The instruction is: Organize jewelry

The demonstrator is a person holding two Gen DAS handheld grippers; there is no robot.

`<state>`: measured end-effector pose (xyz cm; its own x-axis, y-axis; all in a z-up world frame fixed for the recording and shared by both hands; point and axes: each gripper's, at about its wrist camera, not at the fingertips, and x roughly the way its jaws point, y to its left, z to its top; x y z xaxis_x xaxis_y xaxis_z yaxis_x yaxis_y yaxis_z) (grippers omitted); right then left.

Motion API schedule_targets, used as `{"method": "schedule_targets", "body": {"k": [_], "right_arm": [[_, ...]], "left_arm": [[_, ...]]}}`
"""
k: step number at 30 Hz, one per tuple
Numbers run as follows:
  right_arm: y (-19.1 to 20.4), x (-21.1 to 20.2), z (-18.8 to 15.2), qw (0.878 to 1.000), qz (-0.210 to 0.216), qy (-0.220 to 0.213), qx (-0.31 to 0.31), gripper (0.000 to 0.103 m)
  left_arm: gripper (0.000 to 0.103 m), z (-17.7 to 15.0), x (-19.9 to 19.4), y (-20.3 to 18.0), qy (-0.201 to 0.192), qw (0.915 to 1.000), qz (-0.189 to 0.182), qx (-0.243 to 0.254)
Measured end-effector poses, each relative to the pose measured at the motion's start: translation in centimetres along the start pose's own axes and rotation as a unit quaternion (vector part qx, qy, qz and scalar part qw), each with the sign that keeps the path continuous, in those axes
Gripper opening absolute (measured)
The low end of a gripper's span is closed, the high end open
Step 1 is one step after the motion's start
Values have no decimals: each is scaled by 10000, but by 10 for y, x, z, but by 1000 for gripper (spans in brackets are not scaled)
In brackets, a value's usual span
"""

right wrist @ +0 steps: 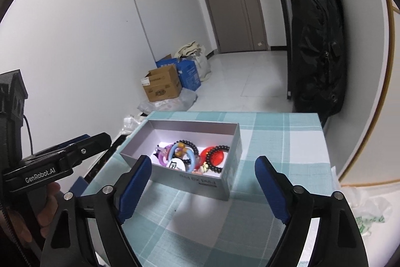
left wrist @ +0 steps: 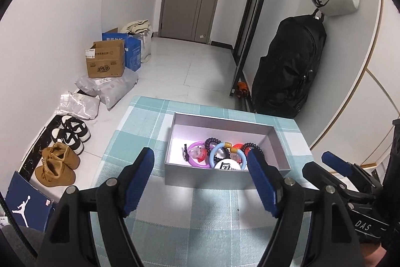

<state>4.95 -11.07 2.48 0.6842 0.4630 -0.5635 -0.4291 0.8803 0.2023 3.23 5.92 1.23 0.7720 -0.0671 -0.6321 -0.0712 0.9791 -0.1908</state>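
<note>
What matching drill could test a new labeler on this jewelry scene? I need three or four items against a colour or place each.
Items:
1. box
2. ring bangle with tan beads
3. beaded bracelet
4. tan boots

Descriptions:
A. black beads, lying in the box beside a red piece
B. on the floor to the left of the table
C. light blue
D. silver-grey, open, on the checked tablecloth

Pairs: 1-D, 2-C, 3-A, 4-B
</note>
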Motion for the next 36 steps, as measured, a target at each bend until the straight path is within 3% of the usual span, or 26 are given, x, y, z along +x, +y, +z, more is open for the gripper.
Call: {"method": "schedule_targets", "body": {"k": [36], "right_arm": [[5, -3, -6, 9996, -84, -176, -198, 88]], "left_arm": [[73, -15, 0, -12, -8, 9996, -181, 221]]}}
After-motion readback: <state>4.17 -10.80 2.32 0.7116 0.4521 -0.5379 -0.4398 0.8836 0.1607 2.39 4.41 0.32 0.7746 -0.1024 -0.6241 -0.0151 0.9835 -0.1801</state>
